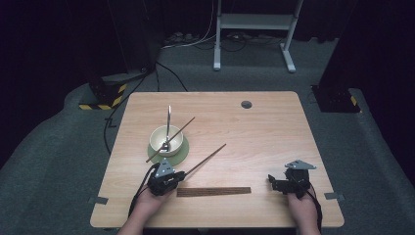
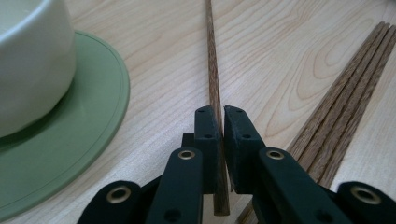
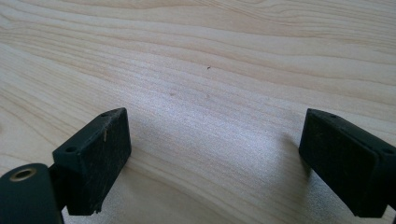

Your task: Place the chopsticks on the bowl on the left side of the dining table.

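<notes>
One chopstick point(image 2: 214, 79) is pinched in the left tongs point(image 2: 221, 116), likely bound for the bowl point(image 1: 166, 137); the right tongs point(image 3: 215, 154) rest spread on the counter point(image 3: 210, 56).

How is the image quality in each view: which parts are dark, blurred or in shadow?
High view: the table is evenly lit, the room behind nearly black. Left gripper view: the chopstick is sharp, the bowl is soft and overexposed. Right gripper view: the wood grain is blurred nearby, with soft shadows beside the right gripper.
</notes>
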`<state>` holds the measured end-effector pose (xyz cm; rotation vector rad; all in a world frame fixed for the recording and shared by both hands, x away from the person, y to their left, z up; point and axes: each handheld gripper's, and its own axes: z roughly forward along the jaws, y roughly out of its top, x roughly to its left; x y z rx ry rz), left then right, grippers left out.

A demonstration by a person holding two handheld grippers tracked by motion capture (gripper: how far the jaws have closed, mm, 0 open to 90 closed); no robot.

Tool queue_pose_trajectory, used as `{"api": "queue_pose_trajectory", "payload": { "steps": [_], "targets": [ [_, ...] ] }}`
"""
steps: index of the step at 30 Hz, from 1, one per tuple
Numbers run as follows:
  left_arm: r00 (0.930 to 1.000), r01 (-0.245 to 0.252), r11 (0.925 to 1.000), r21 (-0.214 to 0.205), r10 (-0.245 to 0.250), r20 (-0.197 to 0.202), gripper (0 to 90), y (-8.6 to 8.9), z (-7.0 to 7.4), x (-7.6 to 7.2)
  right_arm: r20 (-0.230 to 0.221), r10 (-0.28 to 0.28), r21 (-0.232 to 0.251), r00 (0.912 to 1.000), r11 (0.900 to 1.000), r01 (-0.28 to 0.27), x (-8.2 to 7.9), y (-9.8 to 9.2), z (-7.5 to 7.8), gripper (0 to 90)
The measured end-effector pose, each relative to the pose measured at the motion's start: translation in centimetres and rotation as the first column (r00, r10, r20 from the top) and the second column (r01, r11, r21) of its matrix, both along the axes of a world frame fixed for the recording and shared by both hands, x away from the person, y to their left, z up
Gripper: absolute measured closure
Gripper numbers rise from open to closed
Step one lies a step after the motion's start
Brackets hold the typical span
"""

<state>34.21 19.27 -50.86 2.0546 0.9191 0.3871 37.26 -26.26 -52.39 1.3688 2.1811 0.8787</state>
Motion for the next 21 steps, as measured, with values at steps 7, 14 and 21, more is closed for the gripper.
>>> {"api": "queue_pose_trajectory", "payload": {
  "steps": [7, 14, 21],
  "targets": [
    [0.9996, -0.011, 0.9996, -0.028, 0.012, 0.025, 83.8, 1.0, 0.9, -0.5, -0.002, 0.0, 0.001, 1.0, 1.0, 0.0, 0.0, 0.0, 0.0, 8.8],
    [0.9985, -0.026, 0.9985, -0.049, 0.028, 0.047, 83.8, 1.9, 1.7, -0.8, -0.001, 0.0, 0.0, 1.0, 1.0, 0.0, 0.0, 0.0, 0.0, 8.8],
    [0.997, -0.037, 0.9969, -0.069, 0.041, 0.066, 83.9, 2.1, 2.6, -0.9, -0.001, 0.001, 0.0, 1.0, 1.0, -0.001, 0.0, 0.0, 0.0, 8.8]
  ]
}}
